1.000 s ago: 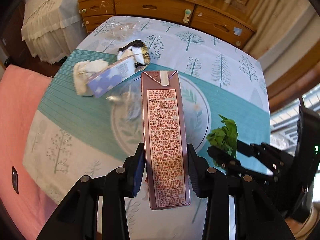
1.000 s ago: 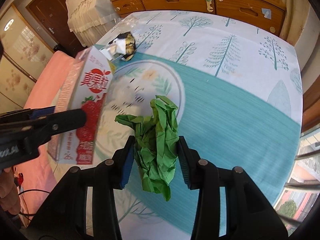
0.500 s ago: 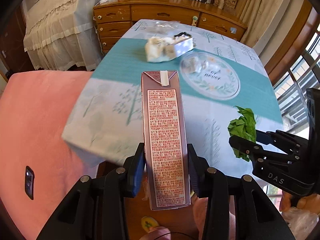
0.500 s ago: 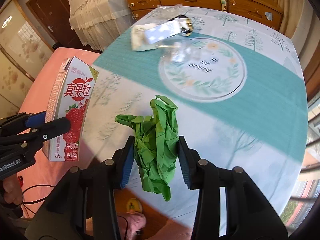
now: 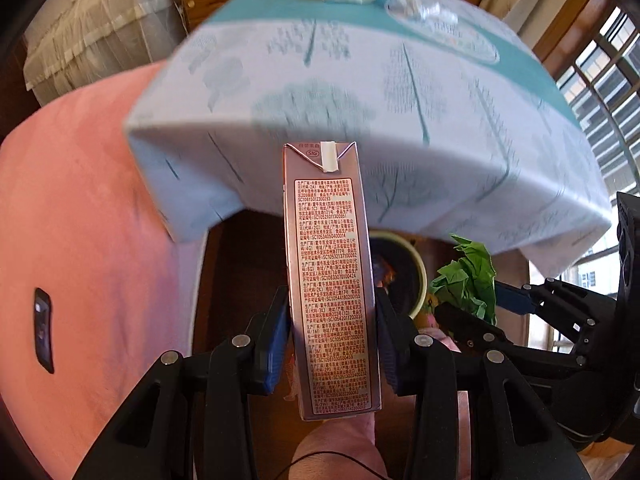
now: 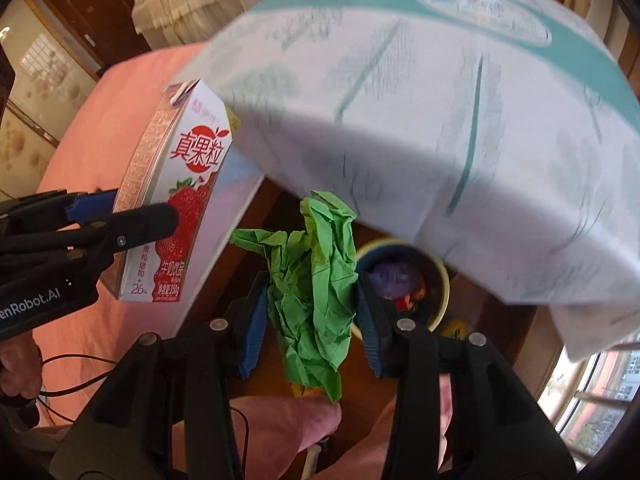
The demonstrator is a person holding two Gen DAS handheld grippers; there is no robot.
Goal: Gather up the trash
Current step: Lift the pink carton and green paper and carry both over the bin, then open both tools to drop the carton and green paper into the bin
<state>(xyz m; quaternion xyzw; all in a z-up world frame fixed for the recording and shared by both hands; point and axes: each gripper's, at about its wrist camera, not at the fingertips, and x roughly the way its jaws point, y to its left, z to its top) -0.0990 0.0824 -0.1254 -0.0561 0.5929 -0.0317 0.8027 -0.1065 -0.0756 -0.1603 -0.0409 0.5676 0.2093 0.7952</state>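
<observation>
While left gripper (image 5: 332,344) pinches the tall pink strawberry-milk carton (image 5: 330,280), right gripper (image 6: 312,320) clamps crumpled green paper (image 6: 316,288); round yellow-rimmed bin (image 6: 436,280) below, under tree-print tablecloth (image 6: 420,120)

Carton (image 5: 330,280) left of paper (image 5: 468,276), bin (image 6: 404,280) below

The bin (image 6: 402,276) on the floor stands open-topped below both grippers, nothing across its mouth; the overhanging tablecloth (image 6: 420,140) crowds its far side; a pink bed (image 5: 80,220) flanks the left.
</observation>
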